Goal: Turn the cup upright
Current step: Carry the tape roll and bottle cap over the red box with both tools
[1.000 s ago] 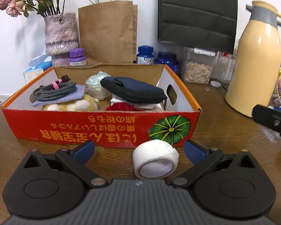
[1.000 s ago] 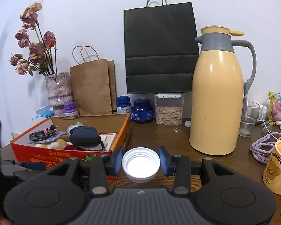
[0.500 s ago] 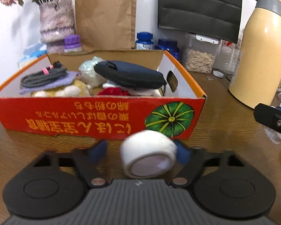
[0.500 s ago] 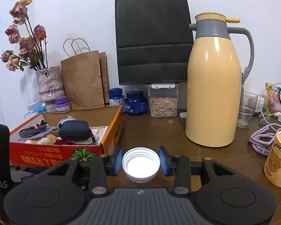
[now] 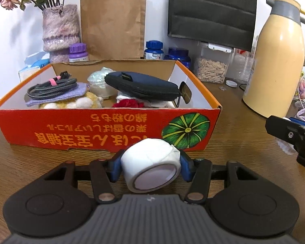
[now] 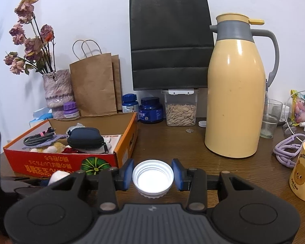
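A small white cup (image 5: pixel 150 162) lies on its side with its round end turned toward the left wrist camera. My left gripper (image 5: pixel 150 169) is shut on it, a blue pad pressed against each side, just in front of the orange box. My right gripper (image 6: pixel 153 174) is shut on a white ribbed screw cap (image 6: pixel 152 178), held hollow side up above the wooden table (image 6: pixel 172 142). A bit of the cup (image 6: pixel 58 177) shows at the lower left of the right wrist view. The dark body of the right gripper (image 5: pixel 294 134) reaches in at the right edge of the left wrist view.
An orange cardboard box (image 5: pixel 111 130) of cables and pouches stands just beyond the cup. A tall yellow thermos (image 6: pixel 233 101), a glass (image 6: pixel 271 118), a purple cable (image 6: pixel 286 150) and a yellow bear mug (image 6: pixel 304 174) stand to the right. Bags, jars and a vase line the wall.
The left jaws, wide apart around the lying cup a second ago, have closed onto its sides. The right gripper still holds the white cap and has hardly moved.
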